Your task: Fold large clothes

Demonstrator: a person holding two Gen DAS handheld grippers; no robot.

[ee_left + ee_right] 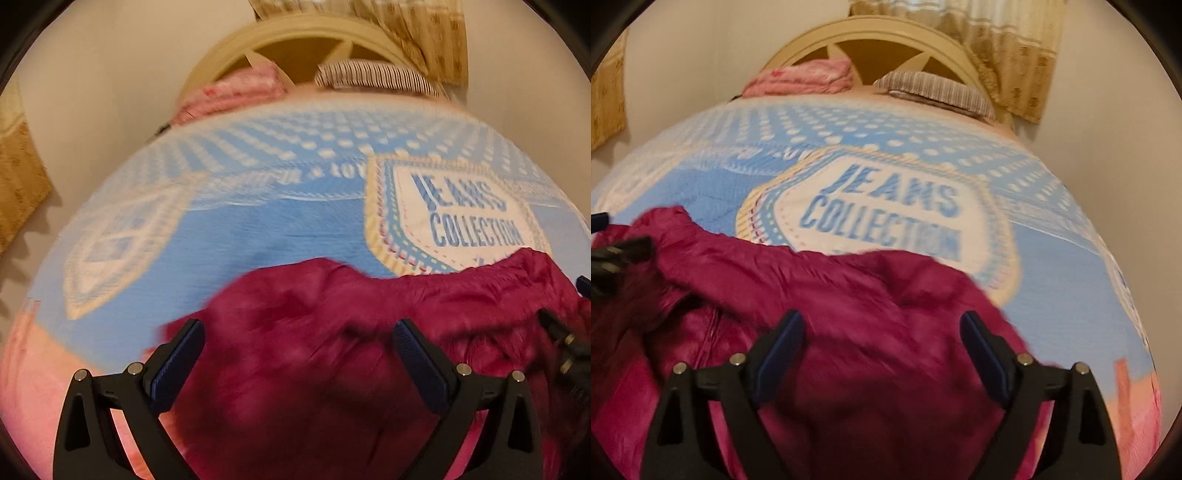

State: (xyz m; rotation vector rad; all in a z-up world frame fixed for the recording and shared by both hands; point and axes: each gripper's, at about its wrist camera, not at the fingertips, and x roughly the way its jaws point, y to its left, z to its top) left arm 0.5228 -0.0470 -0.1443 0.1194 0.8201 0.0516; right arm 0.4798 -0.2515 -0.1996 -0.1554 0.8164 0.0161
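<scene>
From the left wrist view, a magenta jacket (332, 332) lies bunched on the near part of the blue bedspread (258, 221), its far edge lapping over the lower rim of the "JEANS COLLECTION" badge (469, 218). The step in hand looks like a release after laying a fold. To do it well, both pairs of fingers should lift clear without dragging the cloth, and the next grasp should take a true edge or seam, not a loose bulge, so the layers stay flat. The left gripper (299, 354) stands with its jaws wide apart above the jacket; the picture is blurred, but the pads seem to press on nothing, with fabric only lying below the gap. At the right edge a dark part of the right gripper (569, 354) pokes in over the same garment.

From the right wrist view, the jacket (849, 314) fills the lower left, a zip line running down its near side, and it covers the lower edge of the badge (886, 221). The right gripper (882, 343) is spread wide too, empty, hanging over the crumpled cloth. The left gripper (617, 254) shows at the left border. Pillows (934, 92) and folded pink bedding (801, 77) lie against the headboard (879, 29), well apart from the work.
</scene>
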